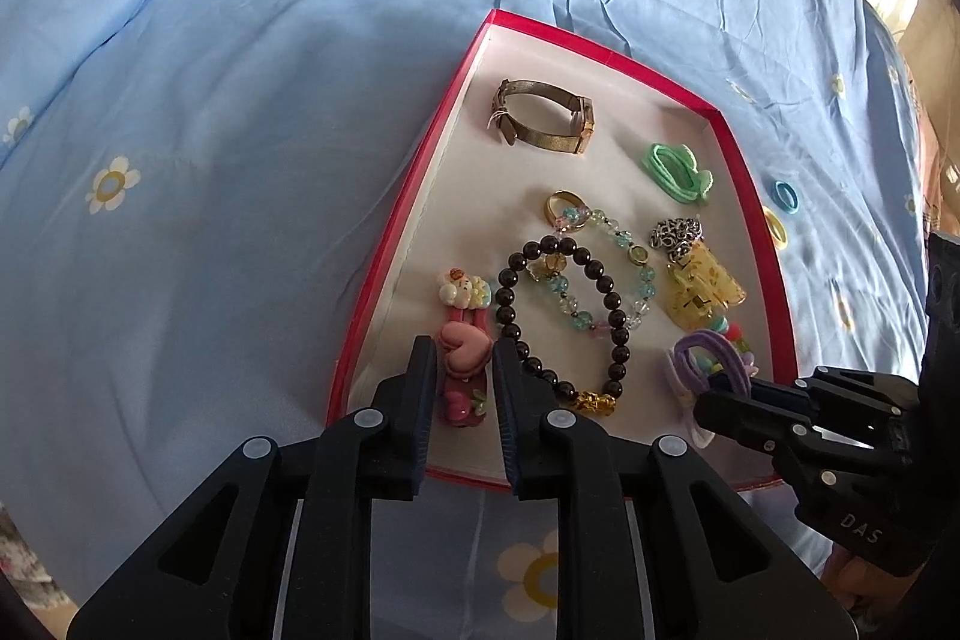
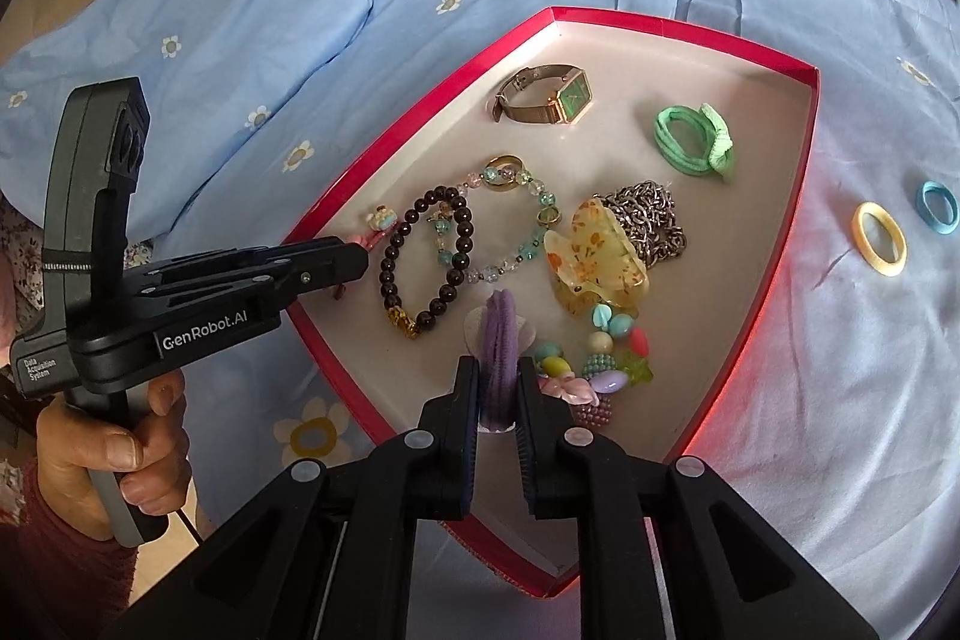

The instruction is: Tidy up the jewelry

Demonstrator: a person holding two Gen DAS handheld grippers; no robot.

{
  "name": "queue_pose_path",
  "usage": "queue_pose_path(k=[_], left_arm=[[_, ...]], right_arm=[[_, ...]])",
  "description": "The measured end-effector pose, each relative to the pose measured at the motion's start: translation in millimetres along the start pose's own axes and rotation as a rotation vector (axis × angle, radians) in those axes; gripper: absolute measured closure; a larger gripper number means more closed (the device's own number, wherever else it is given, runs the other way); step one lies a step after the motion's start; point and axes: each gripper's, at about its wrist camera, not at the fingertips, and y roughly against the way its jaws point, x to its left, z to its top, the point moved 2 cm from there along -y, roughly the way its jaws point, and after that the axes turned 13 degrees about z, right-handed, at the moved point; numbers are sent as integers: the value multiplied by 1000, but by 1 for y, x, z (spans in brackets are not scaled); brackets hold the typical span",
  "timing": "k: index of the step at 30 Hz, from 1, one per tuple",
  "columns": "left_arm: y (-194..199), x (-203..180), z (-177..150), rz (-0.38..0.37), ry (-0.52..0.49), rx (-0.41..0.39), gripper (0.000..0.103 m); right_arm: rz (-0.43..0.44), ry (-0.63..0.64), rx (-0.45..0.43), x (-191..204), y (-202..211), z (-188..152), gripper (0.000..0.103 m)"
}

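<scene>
Mostly done: left tongs [image 1: 462,370] pinching pink clip [image 1: 461,353], right tongs [image 2: 498,388] pinching purple tie [image 2: 499,340]; yellow ring [image 2: 879,239], blue ring [image 2: 938,209] outside box [image 2: 804,148], far right.

A: sheet [image 1: 240,100] light blue, white-and-yellow daisies. box [image 1: 414,172] red outside, white inside
B: watch [image 2: 543,95] gold band, green face. hair ties: green [image 2: 690,142], purple [image 2: 501,340], yellow [image 2: 879,239], blue [image 2: 937,208]. bracelet [image 1: 561,322] dark beads. grippers black

Matt cardboard box [image 2: 804,172], glossy dark bead bracelet [image 2: 427,261], metal-mesh watch [image 2: 543,95], wrinkled cotton bedsheet [image 2: 360,10].
</scene>
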Motion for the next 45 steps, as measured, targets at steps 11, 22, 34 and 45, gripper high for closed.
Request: queue_pose_path(k=[11,22,34,45], left_arm=[[3,-2,0,1,4,2,75],[12,-3,-1,-18,17,-3,61],[38,2,-10,-53,84,-48,35],[65,5,-27,-40,174,-108,12]], right_arm=[[9,-10,-26,2,8,0,81],[11,-10,-102,6,31,4,71],[-3,-34,-235,0,60,-1,45],[-4,22,-361,9,80,-22,24]])
